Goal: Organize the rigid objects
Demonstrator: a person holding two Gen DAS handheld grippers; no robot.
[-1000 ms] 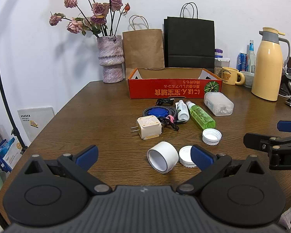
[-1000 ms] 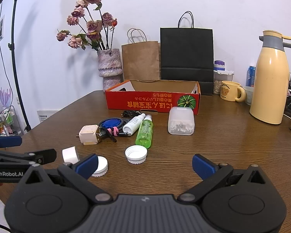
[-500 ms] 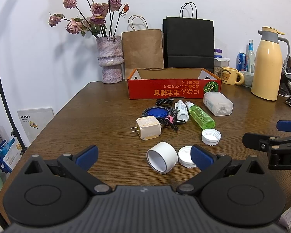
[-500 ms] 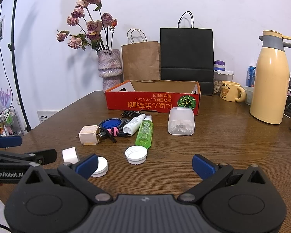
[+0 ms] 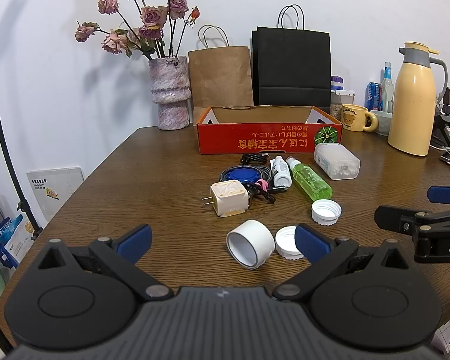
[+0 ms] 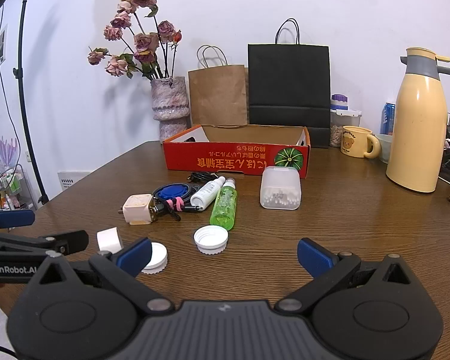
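A red cardboard box (image 5: pixel 270 142) stands open at the back of the wooden table (image 5: pixel 165 180); it also shows in the right wrist view (image 6: pixel 234 160). In front of it lie a cream charger plug (image 5: pixel 228 198), a blue cable reel (image 5: pixel 243 175), a white bottle (image 5: pixel 280 169), a green bottle (image 5: pixel 310 180), a cotton swab box (image 5: pixel 337 162), two white caps (image 5: pixel 326 211) (image 5: pixel 286 241) and a white tape roll (image 5: pixel 250 243). My left gripper (image 5: pixel 222 241) is open just short of the roll. My right gripper (image 6: pixel 223 255) is open and empty near a cap (image 6: pixel 211 239).
A vase of roses (image 5: pixel 169 93), brown (image 5: pixel 220 75) and black (image 5: pixel 291 66) paper bags line the back wall. A yellow thermos (image 5: pixel 412 102), a bear mug (image 5: pixel 355 117) and small containers stand at the right. A light stand (image 6: pixel 30 90) rises left of the table.
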